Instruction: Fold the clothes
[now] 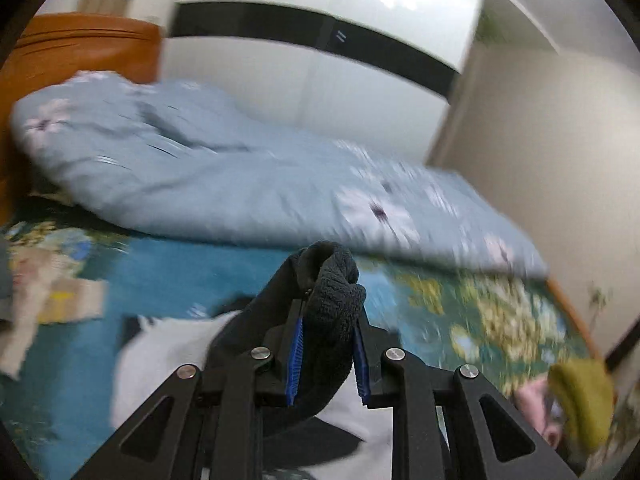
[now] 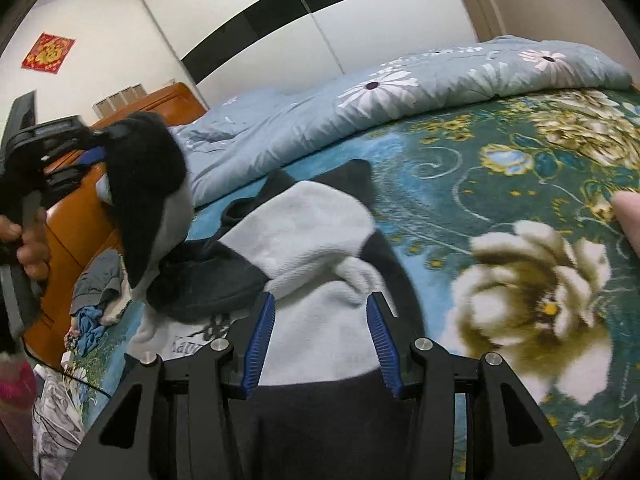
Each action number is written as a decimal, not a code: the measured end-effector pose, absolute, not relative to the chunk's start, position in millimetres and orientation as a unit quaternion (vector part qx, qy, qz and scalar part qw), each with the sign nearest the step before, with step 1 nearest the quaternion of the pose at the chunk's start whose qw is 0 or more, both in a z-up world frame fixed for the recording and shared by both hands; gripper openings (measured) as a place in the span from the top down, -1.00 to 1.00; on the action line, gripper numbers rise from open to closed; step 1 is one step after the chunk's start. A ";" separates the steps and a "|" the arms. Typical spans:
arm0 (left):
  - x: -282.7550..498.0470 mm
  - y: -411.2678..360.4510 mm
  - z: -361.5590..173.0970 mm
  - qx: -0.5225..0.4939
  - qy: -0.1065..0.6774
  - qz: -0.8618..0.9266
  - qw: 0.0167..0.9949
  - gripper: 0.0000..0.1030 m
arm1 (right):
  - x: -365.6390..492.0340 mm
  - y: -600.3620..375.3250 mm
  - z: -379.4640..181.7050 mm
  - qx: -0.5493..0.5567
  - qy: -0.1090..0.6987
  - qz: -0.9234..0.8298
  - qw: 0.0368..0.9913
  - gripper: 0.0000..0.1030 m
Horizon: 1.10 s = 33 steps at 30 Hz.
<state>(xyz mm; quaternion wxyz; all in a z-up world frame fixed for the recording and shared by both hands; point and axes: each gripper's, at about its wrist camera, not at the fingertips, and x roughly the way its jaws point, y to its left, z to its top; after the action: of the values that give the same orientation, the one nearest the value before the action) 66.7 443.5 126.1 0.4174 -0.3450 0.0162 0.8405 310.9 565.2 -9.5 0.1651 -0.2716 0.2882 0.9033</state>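
Observation:
A black and white fleece garment point(image 2: 304, 232) lies on the teal flowered bedspread point(image 2: 500, 184). My left gripper point(image 1: 327, 320) is shut on a black fleece part of the garment point(image 1: 332, 300) and holds it up above the bed; it shows at the far left of the right wrist view point(image 2: 92, 144) with the dark fabric hanging from it. My right gripper point(image 2: 320, 308) is open, its blue pads point(image 2: 260, 332) spread just above the white part of the garment, with nothing between them.
A rolled light blue flowered quilt point(image 2: 400, 92) lies along the far side of the bed. An orange wooden headboard point(image 1: 80, 44) stands at the left. Other loose clothes point(image 2: 96, 300) lie near the headboard. A white and black wardrobe point(image 1: 320, 40) stands behind.

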 end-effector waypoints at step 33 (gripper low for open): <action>9.4 299.8 -10.4 -0.469 0.029 0.863 0.186 -0.14 | 183.3 588.3 -26.9 -0.371 0.324 0.862 0.119 0.05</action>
<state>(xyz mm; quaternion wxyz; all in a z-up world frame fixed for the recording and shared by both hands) 9.4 299.8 -10.4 0.1856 -0.4689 0.0290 0.8631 183.3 588.3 -26.9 0.1190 -0.3710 0.3237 0.8622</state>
